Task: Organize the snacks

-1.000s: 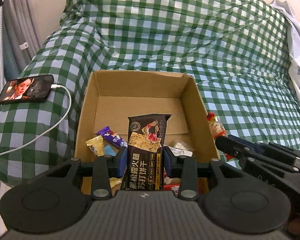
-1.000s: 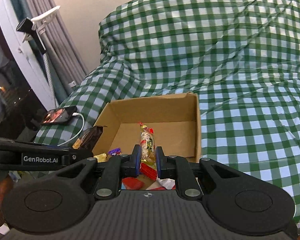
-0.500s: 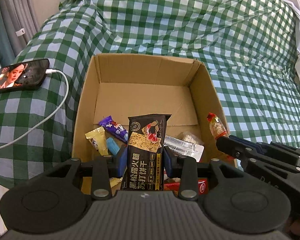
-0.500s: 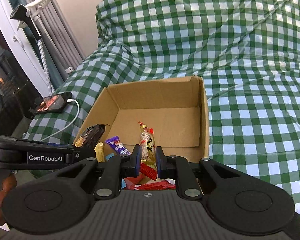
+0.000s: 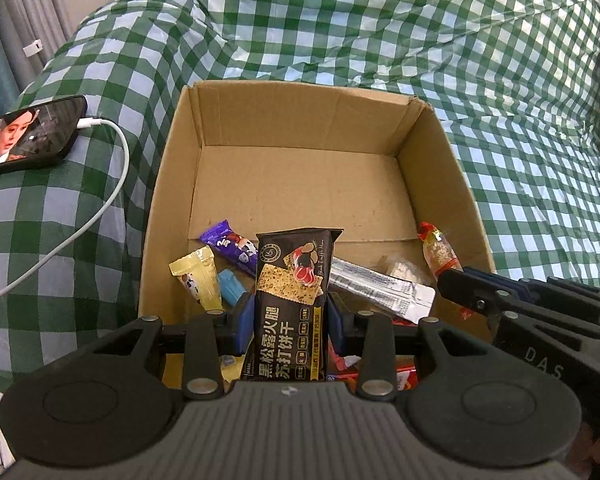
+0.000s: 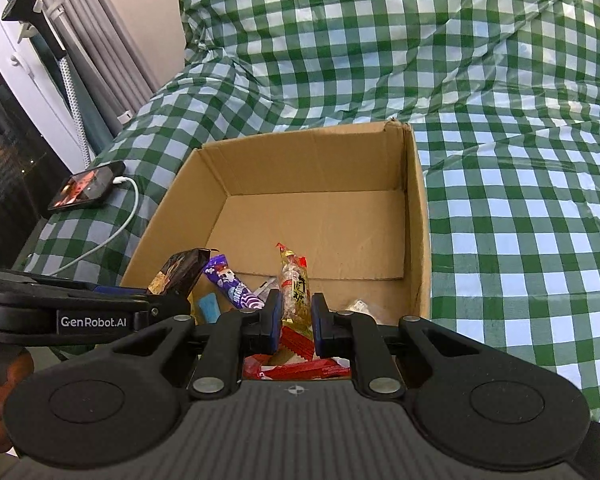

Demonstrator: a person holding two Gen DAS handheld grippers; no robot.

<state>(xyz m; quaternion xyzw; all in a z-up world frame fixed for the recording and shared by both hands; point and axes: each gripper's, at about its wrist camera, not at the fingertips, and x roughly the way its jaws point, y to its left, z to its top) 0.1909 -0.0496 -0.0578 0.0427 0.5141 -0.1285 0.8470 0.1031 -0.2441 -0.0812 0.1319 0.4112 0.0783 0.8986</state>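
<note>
The left tongs (image 5: 291,316) are closed on a black cracker packet (image 5: 292,304), held upright over the near end of the cardboard box (image 5: 300,120). The right tongs (image 6: 296,318) pinch a clear-wrapped rice snack bar (image 6: 294,292) with red ends, also above the box's near end. Inside lie a purple candy bar (image 5: 230,246), a yellow packet (image 5: 198,276), a silver wrapper (image 5: 380,286) and red wrappers (image 6: 300,370). The box sits on a green checked bed (image 5: 380,20); a phone (image 5: 28,136) on a white cable (image 5: 100,208) lies near the bed's left edge.

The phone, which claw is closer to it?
Left. The left claw is over the box's phone-side half; the right claw is farther from the phone, beyond it.
</note>
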